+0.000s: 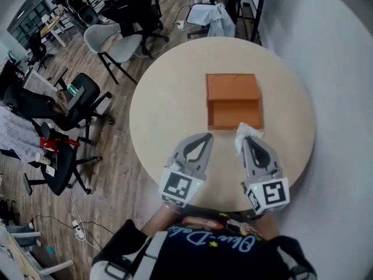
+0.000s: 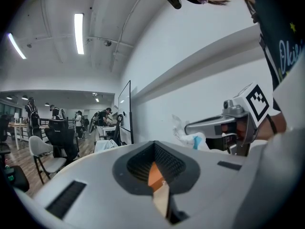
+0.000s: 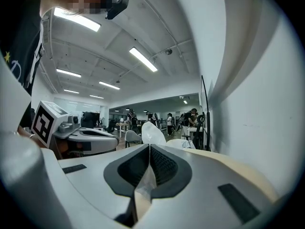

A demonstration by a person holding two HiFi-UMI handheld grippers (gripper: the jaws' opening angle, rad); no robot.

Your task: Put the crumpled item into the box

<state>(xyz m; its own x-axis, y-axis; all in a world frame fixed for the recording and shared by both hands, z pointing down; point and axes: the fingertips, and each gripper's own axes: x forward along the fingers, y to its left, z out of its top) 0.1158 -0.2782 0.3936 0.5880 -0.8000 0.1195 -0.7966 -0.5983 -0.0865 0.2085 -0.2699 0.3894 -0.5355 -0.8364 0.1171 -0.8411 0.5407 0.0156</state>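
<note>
Round beige table [image 1: 169, 109]: carries only the box. Its near edge lies under both grippers, so a sheet that slips free here would probably fall on the rim or off it.

Orange cardboard box [image 1: 232, 87]: sits open near the table's middle, with nothing visible inside. It looks light, and a nudge from a jaw tip could push it away, since nothing steadies it.

Left gripper [image 1: 203, 140]: the jaws are pressed together with nothing between them, and only box and tabletop show through the slit. It hangs near the box's front-left corner without touching it, so it gives no bracing.

Right gripper [image 1: 250, 144]: it is clenched on the crumpled item, just short of the box's front-right corner.

White crumpled paper item [image 1: 246, 133]: it is pinched by one thin fold, and most of it sticks out past the jaw tips. It could hang on the ribbed pads after release, or catch the front wall and drop outside the box.
</note>
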